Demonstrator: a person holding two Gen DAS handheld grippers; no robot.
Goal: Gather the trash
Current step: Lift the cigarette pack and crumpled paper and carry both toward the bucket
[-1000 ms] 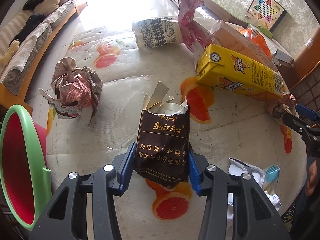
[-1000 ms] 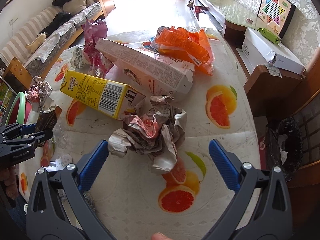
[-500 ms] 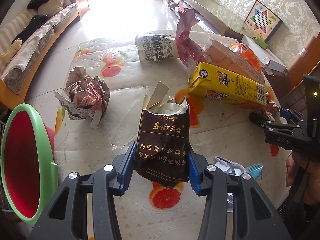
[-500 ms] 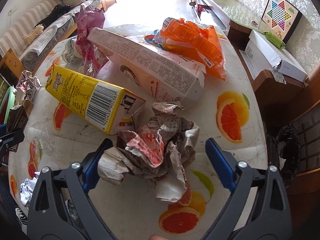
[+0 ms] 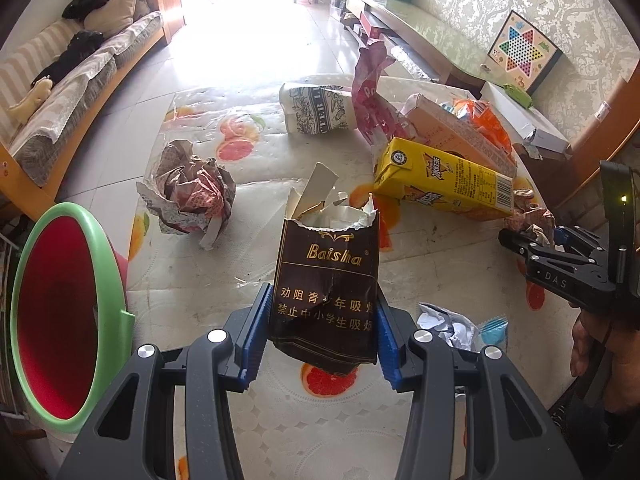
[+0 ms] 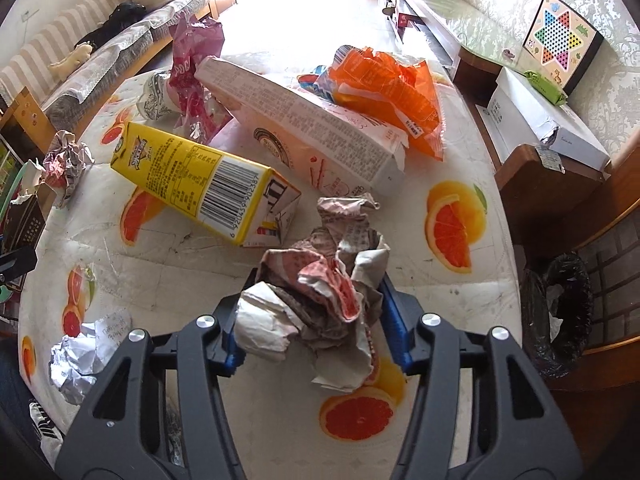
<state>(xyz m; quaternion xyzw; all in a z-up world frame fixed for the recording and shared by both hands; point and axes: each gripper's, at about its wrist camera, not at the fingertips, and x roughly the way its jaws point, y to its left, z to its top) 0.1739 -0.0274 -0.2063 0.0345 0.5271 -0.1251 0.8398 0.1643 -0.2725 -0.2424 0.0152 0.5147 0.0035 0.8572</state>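
Observation:
My left gripper (image 5: 320, 332) is shut on a torn dark brown Baisha cigarette pack (image 5: 326, 280) and holds it upright above the table. My right gripper (image 6: 314, 320) is shut on a crumpled newspaper ball (image 6: 320, 292); it also shows in the left wrist view (image 5: 532, 224). A green bin with a red inside (image 5: 60, 312) stands at the table's left edge. A second crumpled newspaper ball (image 5: 188, 192) lies on the table near the bin.
On the fruit-print tablecloth (image 6: 452, 220) lie a yellow carton (image 6: 204, 184), a long pink carton (image 6: 304, 128), an orange wrapper (image 6: 388, 84), a pink wrapper (image 6: 192, 64), a paper cup (image 5: 316, 108) and white crumpled paper (image 6: 84, 356). A black-lined bin (image 6: 556, 312) stands right of the table.
My right gripper moved forward and closed on the crumpled newspaper ball. My left gripper rose slightly with the cigarette pack still in it.

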